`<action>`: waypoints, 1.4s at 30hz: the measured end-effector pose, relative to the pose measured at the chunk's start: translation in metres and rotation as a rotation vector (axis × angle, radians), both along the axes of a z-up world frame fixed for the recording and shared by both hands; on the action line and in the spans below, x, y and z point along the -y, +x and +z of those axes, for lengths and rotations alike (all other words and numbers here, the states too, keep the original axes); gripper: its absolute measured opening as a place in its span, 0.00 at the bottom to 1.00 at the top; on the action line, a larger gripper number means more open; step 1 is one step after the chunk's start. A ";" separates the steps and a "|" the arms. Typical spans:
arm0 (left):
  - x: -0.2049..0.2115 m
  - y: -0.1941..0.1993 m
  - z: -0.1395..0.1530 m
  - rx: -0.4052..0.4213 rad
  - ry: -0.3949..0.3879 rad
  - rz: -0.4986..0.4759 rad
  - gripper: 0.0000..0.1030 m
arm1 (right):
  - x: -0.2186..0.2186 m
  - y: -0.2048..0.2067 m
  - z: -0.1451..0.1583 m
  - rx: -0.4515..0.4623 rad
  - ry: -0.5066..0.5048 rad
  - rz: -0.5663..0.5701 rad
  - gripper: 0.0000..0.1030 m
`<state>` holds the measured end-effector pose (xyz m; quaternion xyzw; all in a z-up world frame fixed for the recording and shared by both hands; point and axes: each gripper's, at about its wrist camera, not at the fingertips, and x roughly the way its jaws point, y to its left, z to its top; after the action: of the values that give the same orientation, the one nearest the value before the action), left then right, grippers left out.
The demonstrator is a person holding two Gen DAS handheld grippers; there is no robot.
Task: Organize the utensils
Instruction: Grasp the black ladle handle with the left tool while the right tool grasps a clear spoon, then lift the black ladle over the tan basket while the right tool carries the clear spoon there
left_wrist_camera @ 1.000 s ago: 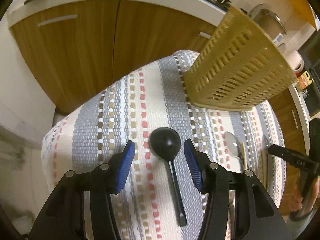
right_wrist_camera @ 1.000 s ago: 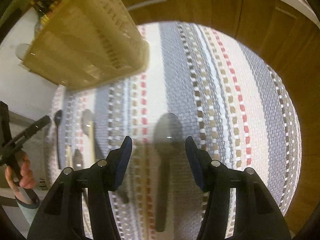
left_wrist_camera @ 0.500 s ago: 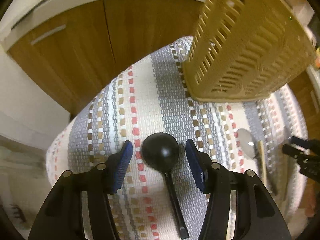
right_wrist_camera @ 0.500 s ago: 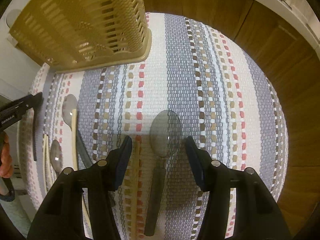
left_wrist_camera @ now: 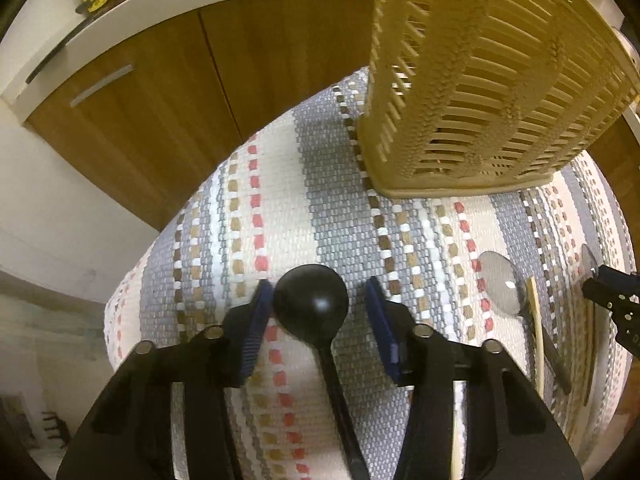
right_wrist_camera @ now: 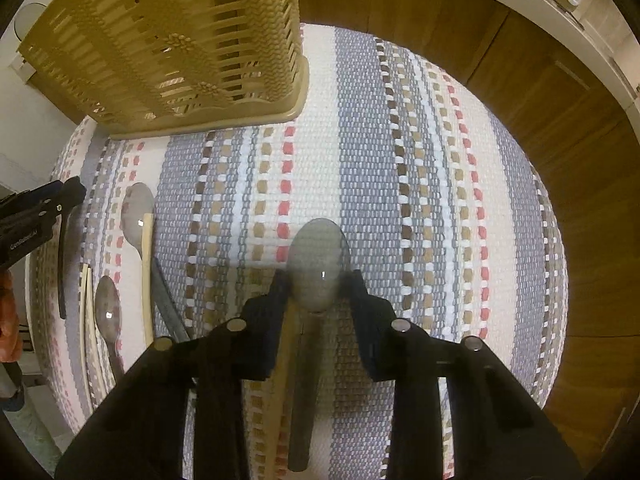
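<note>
The yellow basket (left_wrist_camera: 480, 80)'s top and the black ladle (left_wrist_camera: 316, 312)'s handle end run out of frame.

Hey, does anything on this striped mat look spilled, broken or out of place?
Nothing spilled or broken. Only oddity: the slotted tan plastic basket holds no visible utensils, while spoons and chopsticks, like the grey metal spoon, lie loose on the mat.

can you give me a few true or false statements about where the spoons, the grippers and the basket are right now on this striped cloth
1. The black spoon lies between the left gripper fingers. True.
2. The right gripper straddles a fork. False: it is a grey metal spoon.
3. The slotted basket is blue. False: it is tan plastic.
4. The basket stands on the striped cloth. True.
5. A wooden chopstick lies beside another grey spoon. True.
</note>
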<state>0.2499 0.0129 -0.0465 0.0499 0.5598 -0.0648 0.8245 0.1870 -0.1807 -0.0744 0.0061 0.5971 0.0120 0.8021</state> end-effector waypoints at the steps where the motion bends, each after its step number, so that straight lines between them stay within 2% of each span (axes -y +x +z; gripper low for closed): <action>1: 0.002 -0.002 0.001 0.003 0.005 -0.001 0.35 | -0.001 0.000 0.000 0.004 0.000 0.003 0.28; 5: 0.006 -0.005 0.004 0.021 -0.004 0.001 0.35 | 0.003 -0.004 0.002 0.007 0.037 0.010 0.27; 7: 0.003 -0.011 0.004 0.039 -0.049 -0.001 0.35 | 0.003 -0.007 0.003 0.018 0.048 0.017 0.26; 9: 0.002 -0.019 0.010 0.073 -0.109 -0.006 0.35 | 0.004 -0.014 0.010 0.059 0.059 0.030 0.20; 11: 0.002 -0.026 0.019 0.107 -0.133 -0.012 0.35 | 0.005 -0.018 0.016 0.084 0.064 0.043 0.06; 12: 0.002 -0.028 0.022 0.118 -0.137 -0.011 0.35 | 0.007 -0.020 0.018 0.083 0.084 0.040 0.02; 16: 0.005 -0.034 0.034 0.145 -0.156 -0.013 0.35 | 0.014 -0.023 0.016 0.079 0.101 0.025 0.02; 18: 0.003 -0.035 0.037 0.149 -0.152 -0.014 0.35 | 0.028 -0.022 0.012 0.051 0.150 -0.026 0.02; 21: -0.008 -0.036 0.032 0.147 -0.157 -0.015 0.35 | 0.045 -0.023 0.012 0.040 0.176 -0.062 0.02; 23: -0.008 -0.035 0.031 0.150 -0.160 -0.015 0.35 | 0.055 -0.021 0.010 0.022 0.229 -0.080 0.04; 26: -0.012 -0.031 0.027 0.150 -0.176 -0.016 0.35 | 0.051 -0.014 0.012 0.007 0.239 -0.069 0.27; 28: -0.010 -0.029 0.025 0.152 -0.181 -0.022 0.35 | 0.045 -0.008 0.015 0.021 0.212 -0.053 0.53; 31: -0.010 -0.030 0.027 0.158 -0.180 -0.037 0.35 | 0.035 0.000 0.019 0.038 0.170 -0.029 0.53; 34: -0.008 -0.031 0.027 0.162 -0.183 -0.041 0.35 | 0.031 0.014 0.013 -0.001 0.147 -0.027 0.49; 36: -0.008 -0.030 0.027 0.163 -0.188 -0.040 0.35 | 0.027 0.020 0.005 -0.024 0.090 -0.013 0.48; 38: -0.007 -0.029 0.026 0.161 -0.192 -0.039 0.35 | 0.019 0.023 0.004 -0.027 0.005 0.014 0.42; 40: -0.006 -0.029 0.024 0.160 -0.194 -0.044 0.35 | 0.014 0.022 0.006 -0.015 -0.029 0.057 0.29; 42: -0.004 -0.030 0.024 0.164 -0.194 -0.047 0.35 | 0.014 0.019 0.008 -0.011 -0.036 0.072 0.29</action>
<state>0.2198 0.0173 -0.0228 -0.0120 0.4804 -0.1339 0.8667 0.2057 -0.1949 -0.0663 -0.0297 0.6013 0.0300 0.7979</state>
